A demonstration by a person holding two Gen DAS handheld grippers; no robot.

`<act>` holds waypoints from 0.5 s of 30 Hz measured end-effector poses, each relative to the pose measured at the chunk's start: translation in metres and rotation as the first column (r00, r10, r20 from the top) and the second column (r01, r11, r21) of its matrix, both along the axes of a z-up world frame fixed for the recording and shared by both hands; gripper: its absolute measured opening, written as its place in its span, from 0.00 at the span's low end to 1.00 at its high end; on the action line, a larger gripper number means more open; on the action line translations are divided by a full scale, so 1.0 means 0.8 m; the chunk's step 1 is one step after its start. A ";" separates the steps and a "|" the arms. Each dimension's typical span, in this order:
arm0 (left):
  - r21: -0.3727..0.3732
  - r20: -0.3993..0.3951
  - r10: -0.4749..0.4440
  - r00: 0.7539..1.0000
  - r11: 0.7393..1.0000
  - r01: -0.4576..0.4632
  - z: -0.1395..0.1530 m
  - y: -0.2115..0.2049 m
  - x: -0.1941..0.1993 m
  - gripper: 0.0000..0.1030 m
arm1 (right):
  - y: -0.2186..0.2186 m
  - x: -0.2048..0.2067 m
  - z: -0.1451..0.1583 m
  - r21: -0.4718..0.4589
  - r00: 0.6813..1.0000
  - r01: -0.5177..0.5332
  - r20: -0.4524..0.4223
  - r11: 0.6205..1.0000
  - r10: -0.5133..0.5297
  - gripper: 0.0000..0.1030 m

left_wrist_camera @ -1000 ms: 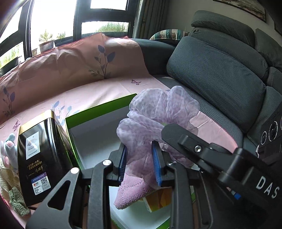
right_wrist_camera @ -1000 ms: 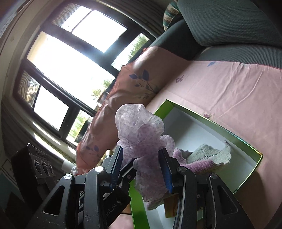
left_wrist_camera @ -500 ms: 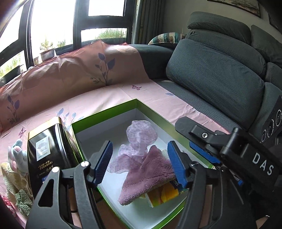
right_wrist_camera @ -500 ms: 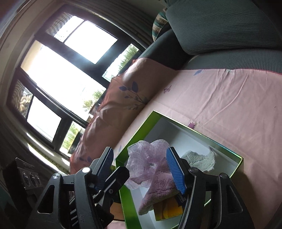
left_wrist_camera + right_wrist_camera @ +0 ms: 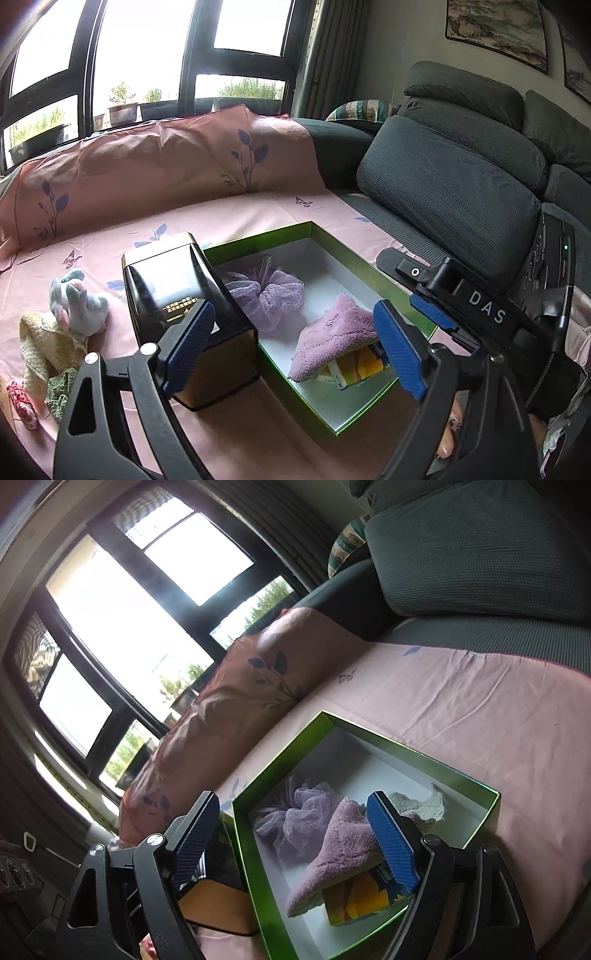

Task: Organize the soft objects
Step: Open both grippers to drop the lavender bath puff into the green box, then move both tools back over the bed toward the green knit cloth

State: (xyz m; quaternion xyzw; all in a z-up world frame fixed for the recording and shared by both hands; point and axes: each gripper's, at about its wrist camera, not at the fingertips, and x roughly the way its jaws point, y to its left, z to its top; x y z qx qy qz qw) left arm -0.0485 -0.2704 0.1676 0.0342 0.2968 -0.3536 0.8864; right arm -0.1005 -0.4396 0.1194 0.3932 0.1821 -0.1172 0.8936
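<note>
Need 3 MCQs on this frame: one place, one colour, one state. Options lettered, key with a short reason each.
1. Where is the lilac mesh scrunchie?
A. Inside the green box
B. On the black tin
C. Between the left gripper's pads

2. What colour is the towel over the tissue pack?
A. Yellow
B. Pink-purple
C. Blue

3. How are the right gripper's jaws?
A. Clamped on the scrunchie
B. Opening, holding nothing
C. Clamped on the box wall

Key: 1 A, it lies on the box's white floor; 2 B, both views show that colour; 3 B, blue pads stand apart, touching nothing.
</note>
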 end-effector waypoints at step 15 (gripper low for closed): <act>-0.037 -0.036 0.272 0.962 0.961 -0.273 -0.012 0.196 0.000 0.90 | 0.050 0.017 0.020 -0.143 0.998 -0.033 -0.052 0.989 0.026 0.91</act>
